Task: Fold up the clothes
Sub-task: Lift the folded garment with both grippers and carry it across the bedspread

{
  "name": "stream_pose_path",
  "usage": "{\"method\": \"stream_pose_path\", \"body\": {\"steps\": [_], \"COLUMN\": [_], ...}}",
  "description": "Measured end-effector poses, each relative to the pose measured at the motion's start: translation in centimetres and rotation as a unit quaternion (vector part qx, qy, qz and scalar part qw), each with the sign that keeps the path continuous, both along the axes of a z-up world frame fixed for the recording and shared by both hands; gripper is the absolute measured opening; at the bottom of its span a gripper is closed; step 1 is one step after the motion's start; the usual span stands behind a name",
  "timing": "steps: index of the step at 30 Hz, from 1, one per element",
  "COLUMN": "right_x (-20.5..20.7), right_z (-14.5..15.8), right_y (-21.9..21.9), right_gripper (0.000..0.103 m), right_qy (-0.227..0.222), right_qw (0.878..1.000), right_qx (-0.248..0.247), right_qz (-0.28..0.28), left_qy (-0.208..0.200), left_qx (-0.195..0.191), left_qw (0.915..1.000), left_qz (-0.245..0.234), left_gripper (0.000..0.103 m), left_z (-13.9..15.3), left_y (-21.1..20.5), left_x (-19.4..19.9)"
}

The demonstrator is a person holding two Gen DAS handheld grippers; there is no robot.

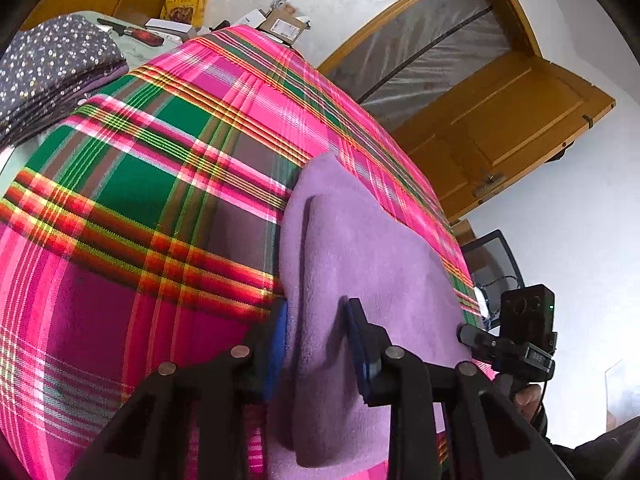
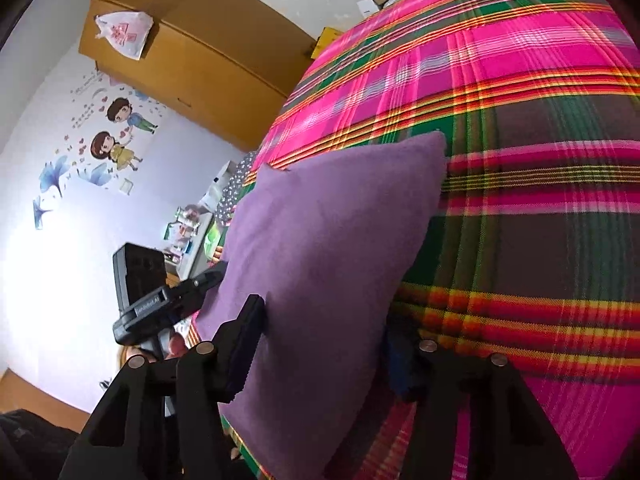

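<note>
A folded purple cloth lies on a bed covered with a pink, green and red plaid spread. My left gripper straddles the cloth's near edge, and a raised fold fills the gap between its blue pads, so it is shut on the cloth. In the right wrist view the same purple cloth stretches away over the plaid spread. My right gripper holds its near end, with the cloth packed between both fingers. Each view shows the other gripper's camera block close beside the cloth.
A stack of folded dark dotted clothes sits at the bed's far left. Cardboard boxes and a yellow bag lie at the far end. A wooden door stands to the right, and a brown cabinet is on the wall.
</note>
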State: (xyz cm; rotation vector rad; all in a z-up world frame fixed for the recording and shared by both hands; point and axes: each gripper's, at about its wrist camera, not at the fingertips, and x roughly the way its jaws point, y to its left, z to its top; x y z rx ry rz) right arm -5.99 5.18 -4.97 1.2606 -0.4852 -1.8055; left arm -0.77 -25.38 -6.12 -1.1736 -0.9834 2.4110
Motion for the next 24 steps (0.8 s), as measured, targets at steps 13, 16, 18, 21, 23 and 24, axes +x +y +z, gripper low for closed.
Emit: {"method": "stream_pose_path", "body": {"steps": [13, 16, 18, 21, 23, 24], "right_x": [-0.4, -0.6, -0.7, -0.5, -0.2, -0.1], "right_z": [-0.3, -0.3, -0.2, 0.1, 0.4, 0.6], "right_y": [-0.4, -0.8, -1.0, -1.0, -0.9, -0.8], "right_gripper": [0.046, 0.046, 0.044, 0.037, 0.034, 0.033], "right_qy": [0.004, 0.008, 0.011, 0.018, 0.027, 0.032], "right_qw": [1.000, 1.000, 1.000, 1.000, 1.000, 0.999], "right_qx": [0.003, 0.009, 0.011, 0.011, 0.009, 0.007], "right_qz": [0.000, 0.002, 0.001, -0.002, -0.003, -0.003], "left_qy": [-0.009, -0.012, -0.011, 0.004, 0.014, 0.019], "left_qx": [0.012, 0.015, 0.011, 0.009, 0.009, 0.008], "left_qw": [0.9999, 0.9998, 0.9998, 0.9999, 0.9998, 0.9998], "left_qz": [0.006, 0.010, 0.011, 0.011, 0.010, 0.009], "left_gripper": [0.024, 0.021, 0.019, 0.018, 0.018, 0.018], "left_z": [-0.3, -0.3, 0.0, 1.0, 1.8, 2.2], "left_y": [-0.1, -0.3, 0.0, 0.4, 0.6, 0.7], "left_x": [-0.6, -0.7, -0.7, -0.3, -0.1, -0.1]}}
